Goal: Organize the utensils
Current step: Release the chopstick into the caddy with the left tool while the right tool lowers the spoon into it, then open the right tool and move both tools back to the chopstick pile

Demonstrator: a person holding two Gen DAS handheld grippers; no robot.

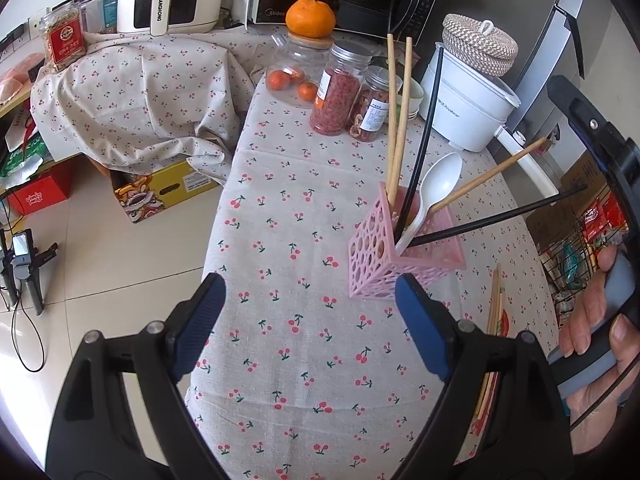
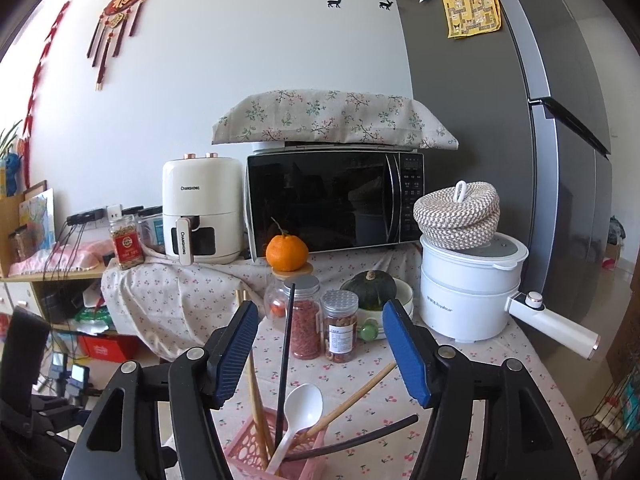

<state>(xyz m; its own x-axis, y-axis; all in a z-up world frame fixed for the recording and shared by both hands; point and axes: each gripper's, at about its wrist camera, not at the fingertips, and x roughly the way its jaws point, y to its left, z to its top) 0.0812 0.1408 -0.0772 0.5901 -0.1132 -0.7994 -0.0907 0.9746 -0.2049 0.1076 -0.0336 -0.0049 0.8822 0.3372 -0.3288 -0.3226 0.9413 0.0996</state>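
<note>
Meanwhile, loose chopsticks lie lengthwise just right of the spread, empty left gripper, beside the pink holder.

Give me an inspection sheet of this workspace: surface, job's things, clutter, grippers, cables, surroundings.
Surface: table under a cherry-print cloth.
Job's things: pink holder holds a white spoon, wooden chopsticks and black chopsticks; loose chopsticks lie on the cloth beside it.
Clutter: jars, orange, white pot with a woven lid at the far end.
Grippers: left gripper open, empty, near the holder; right gripper open above the holder, nothing pressed between its pads.
Cables: black cable on the floor.
Surroundings: microwave, air fryer, fridge, wire basket.
</note>
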